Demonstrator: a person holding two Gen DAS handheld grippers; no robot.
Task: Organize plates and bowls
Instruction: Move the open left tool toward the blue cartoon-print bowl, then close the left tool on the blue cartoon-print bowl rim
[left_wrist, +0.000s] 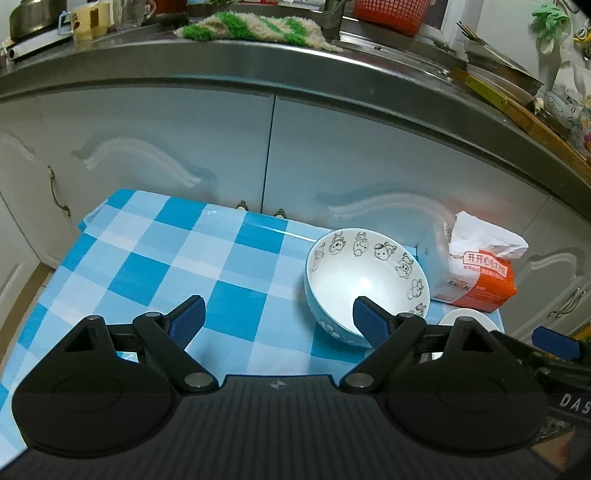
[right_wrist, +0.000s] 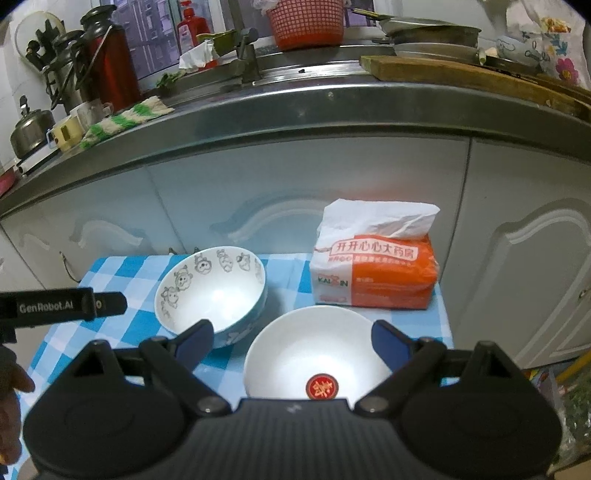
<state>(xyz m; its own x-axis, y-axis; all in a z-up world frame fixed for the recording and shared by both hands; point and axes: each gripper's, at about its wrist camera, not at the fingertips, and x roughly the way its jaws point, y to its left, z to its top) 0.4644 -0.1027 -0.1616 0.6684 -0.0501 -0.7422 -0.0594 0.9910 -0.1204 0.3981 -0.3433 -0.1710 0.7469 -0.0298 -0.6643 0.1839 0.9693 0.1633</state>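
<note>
Approach step: my right gripper (right_wrist: 291, 339) spread above white bowl (right_wrist: 314, 354), left gripper (left_wrist: 277, 321) spread beside cartoon bowl (left_wrist: 365, 280), near table's (left_wrist: 147, 258) right edge; next, pinch a rim.

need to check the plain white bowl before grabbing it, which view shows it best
The right wrist view. The plain white bowl lies nearly whole between the open right gripper fingers, its red emblem visible. The left wrist view shows only a sliver of its rim behind the gripper's linkage.
</note>
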